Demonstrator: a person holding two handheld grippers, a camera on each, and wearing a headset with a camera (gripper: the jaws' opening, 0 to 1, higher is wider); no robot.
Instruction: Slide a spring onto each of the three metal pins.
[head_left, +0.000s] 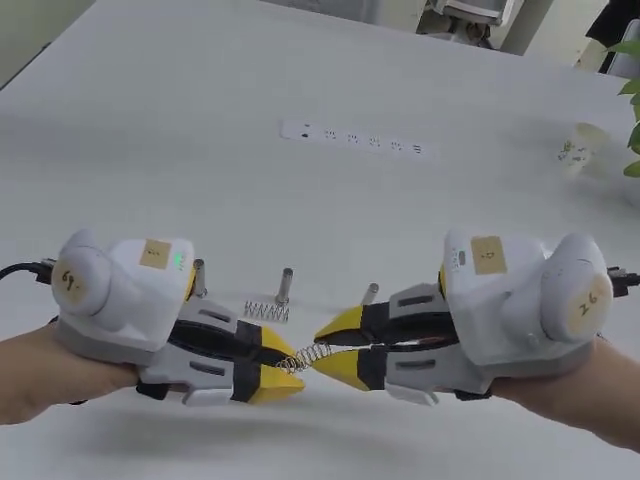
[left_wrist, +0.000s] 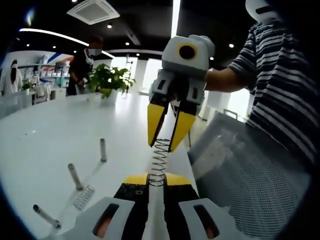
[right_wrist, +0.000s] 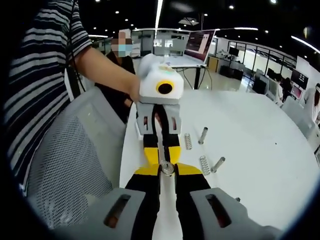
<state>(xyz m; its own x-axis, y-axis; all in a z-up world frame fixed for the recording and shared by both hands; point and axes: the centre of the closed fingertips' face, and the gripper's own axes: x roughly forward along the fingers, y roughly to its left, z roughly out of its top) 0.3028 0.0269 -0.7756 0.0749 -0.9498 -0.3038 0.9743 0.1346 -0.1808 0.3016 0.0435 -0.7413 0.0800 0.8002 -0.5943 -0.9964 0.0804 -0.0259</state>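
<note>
A small steel spring (head_left: 312, 357) hangs stretched between my two grippers just above the white table (head_left: 300, 80). My left gripper (head_left: 288, 367) is shut on one end of it (left_wrist: 157, 176). The right gripper (head_left: 335, 352) pinches the other end (right_wrist: 167, 169), and it faces the left gripper view (left_wrist: 163, 146). Three short metal pins stand upright behind them: left (head_left: 198, 278), middle (head_left: 284, 286), right (head_left: 369, 294). None carries a spring. A loose spring (head_left: 266, 311) lies flat by the middle pin. Another loose spring (right_wrist: 188, 141) lies further along the row.
A white power strip (head_left: 358, 138) lies across the middle of the table. A paper cup (head_left: 581, 146) and plant leaves (head_left: 632, 90) sit at the far right. A mesh chair (right_wrist: 75, 150) and the person's striped sleeve (left_wrist: 280, 75) are close behind the grippers.
</note>
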